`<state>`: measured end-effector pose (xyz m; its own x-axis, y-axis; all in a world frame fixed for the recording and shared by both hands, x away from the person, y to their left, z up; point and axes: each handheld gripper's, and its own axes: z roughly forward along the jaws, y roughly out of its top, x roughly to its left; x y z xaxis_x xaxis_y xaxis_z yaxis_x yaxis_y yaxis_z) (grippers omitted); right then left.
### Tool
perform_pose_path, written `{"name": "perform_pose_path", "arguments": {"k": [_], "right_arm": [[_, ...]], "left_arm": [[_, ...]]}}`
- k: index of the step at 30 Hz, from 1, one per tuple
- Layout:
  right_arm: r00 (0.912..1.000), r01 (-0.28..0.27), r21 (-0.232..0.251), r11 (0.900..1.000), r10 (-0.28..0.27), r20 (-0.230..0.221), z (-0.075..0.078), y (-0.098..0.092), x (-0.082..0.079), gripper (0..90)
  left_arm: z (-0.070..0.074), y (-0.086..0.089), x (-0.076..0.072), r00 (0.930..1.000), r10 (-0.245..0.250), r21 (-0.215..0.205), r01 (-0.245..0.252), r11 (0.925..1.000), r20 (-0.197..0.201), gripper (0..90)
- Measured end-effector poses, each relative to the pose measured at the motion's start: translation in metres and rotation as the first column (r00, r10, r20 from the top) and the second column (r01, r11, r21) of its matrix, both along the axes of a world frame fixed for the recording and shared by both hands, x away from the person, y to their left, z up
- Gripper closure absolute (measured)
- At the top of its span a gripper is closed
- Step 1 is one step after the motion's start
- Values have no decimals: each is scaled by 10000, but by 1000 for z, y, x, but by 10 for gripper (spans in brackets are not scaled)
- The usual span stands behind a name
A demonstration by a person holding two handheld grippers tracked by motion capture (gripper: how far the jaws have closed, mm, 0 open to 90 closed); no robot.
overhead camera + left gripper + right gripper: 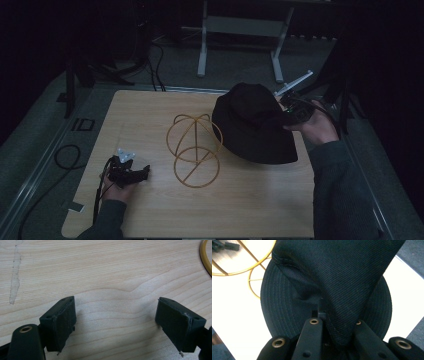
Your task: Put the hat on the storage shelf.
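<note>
A black bucket hat [252,122] hangs lifted at the right of the wooden table [150,210], its brim drooping toward the tabletop. My right gripper [290,112] is shut on the hat's crown fabric [342,290], which is pinched between the jaws in the right gripper view. A yellow wire hat stand [194,150] sits at the middle of the table, just left of the hat; a piece of its ring [205,257] curves past in the left gripper view. My left gripper [134,172] rests low at the front left, open, with bare wood between its pads [63,320].
A pale scuff mark [15,277] streaks the wood ahead of the left gripper. Beyond the table stand a white metal frame [240,40] and black cables [65,157] on the grey floor.
</note>
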<state>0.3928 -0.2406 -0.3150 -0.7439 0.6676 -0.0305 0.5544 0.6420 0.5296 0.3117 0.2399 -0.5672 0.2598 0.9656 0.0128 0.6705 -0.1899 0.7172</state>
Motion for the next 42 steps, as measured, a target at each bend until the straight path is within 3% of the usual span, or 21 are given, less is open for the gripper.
{"name": "perform_pose_path", "arguments": {"k": [22, 42], "right_arm": [[9991, 110, 356, 9993, -125, 417, 21, -18, -9, 876], [9955, -395, 811, 9959, 323, 889, 42, -22, -23, 876]], "left_arm": [[0, 0, 0, 10000, -1, -12, 1, 10000, -6, 174], [0, 0, 0, 10000, 10, -14, -10, 10000, 16, 174]]}}
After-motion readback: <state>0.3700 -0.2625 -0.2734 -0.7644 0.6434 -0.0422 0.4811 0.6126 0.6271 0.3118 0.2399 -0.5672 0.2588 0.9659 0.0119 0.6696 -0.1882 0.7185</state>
